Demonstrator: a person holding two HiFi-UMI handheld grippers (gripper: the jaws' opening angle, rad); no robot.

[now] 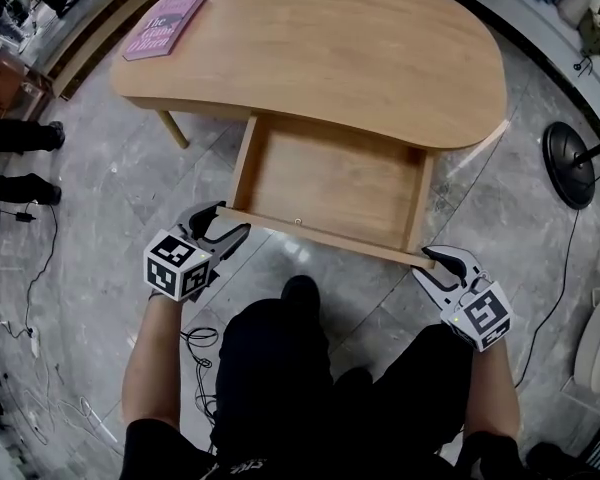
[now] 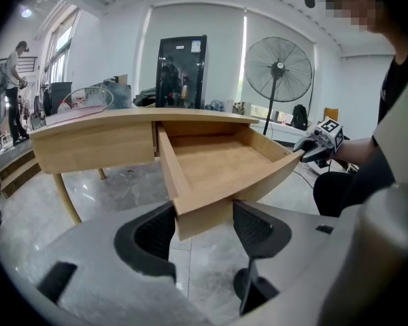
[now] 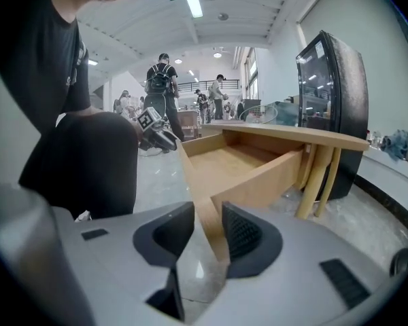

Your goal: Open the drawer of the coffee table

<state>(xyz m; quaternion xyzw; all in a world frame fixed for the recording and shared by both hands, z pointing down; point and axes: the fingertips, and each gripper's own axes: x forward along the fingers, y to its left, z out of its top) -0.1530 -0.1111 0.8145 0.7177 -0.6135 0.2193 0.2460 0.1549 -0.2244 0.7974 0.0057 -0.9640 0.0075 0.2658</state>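
The wooden coffee table (image 1: 320,48) has its drawer (image 1: 330,173) pulled well out towards me, and the drawer holds nothing. My left gripper (image 1: 225,223) is shut on the left end of the drawer front (image 1: 320,233). In the left gripper view that corner (image 2: 204,212) sits between the pads of the left gripper (image 2: 202,223). My right gripper (image 1: 435,260) grips the right end of the front. In the right gripper view the board's end (image 3: 207,209) stands between the close-set pads of the right gripper (image 3: 209,229). Each gripper shows in the other's view, the right gripper (image 2: 306,151) and the left gripper (image 3: 164,140).
A pink book (image 1: 165,23) lies on the table's far left corner. A standing fan's base (image 1: 570,163) is on the floor to the right, and cables (image 1: 40,268) trail at the left. My knees (image 1: 300,368) are just behind the drawer front. People stand in the background.
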